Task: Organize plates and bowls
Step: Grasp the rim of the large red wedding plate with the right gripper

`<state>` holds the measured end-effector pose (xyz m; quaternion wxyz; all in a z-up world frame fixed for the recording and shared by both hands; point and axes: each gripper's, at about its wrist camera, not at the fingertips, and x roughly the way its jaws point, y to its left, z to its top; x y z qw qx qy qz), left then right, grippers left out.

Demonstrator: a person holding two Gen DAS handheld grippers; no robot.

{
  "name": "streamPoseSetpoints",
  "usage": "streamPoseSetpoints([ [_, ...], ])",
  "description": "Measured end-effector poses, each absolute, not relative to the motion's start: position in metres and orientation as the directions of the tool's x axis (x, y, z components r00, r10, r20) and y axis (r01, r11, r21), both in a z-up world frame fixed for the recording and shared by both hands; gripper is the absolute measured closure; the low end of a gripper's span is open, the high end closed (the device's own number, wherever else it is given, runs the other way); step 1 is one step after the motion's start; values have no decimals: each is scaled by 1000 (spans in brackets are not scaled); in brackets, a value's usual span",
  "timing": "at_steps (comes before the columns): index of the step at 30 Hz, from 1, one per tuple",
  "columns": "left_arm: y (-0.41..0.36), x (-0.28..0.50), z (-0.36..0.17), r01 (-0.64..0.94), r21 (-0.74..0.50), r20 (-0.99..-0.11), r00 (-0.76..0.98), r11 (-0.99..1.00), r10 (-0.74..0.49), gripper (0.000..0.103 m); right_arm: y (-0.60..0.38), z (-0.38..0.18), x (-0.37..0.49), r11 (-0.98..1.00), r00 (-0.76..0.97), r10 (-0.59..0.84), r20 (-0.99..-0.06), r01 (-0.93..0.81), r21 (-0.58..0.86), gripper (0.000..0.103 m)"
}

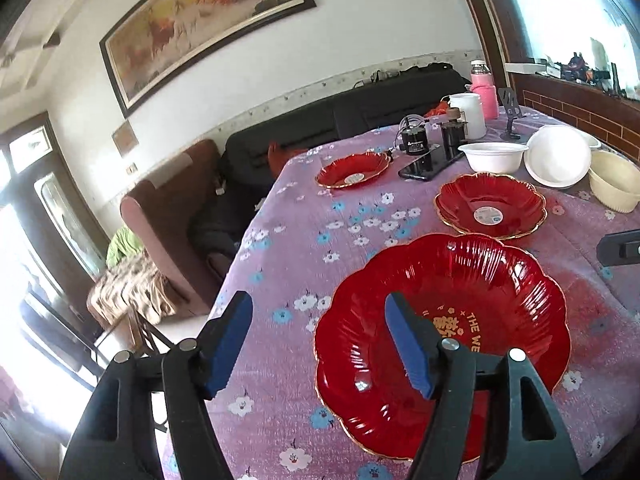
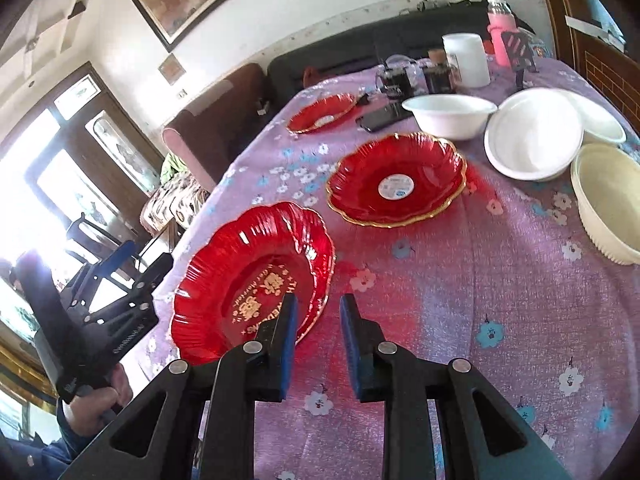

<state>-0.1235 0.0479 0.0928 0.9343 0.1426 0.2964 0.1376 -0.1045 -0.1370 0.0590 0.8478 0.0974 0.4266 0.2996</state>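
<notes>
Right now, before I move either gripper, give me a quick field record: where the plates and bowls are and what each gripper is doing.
red plates: three, all apart on the tablecloth
nearest plate: gold lettering inside, at the table's near left edge
middle plate: white sticker in its centre
far plate: beside a phone
white bowls: one upright, one tipped on its side; another behind it
cream bowl: far right
left gripper: open, one finger over the nearest plate, holding nothing
right gripper: open at that plate's rim, holding nothing

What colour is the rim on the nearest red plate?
Gold, edging the nearest red plate; clearest in the right wrist view.
</notes>
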Motion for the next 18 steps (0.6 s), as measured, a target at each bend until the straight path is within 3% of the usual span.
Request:
streamPoseSetpoints([
  [13, 26, -128, 99, -215, 474, -399, 812, 854, 425, 27, -138, 67, -109, 796, 464, 599, -653, -438, 418, 79],
  [18, 26, -127, 99, -212, 482, -398, 811, 850, 428, 26, -138, 72, -110, 792, 471, 605, -642, -445, 419, 70],
])
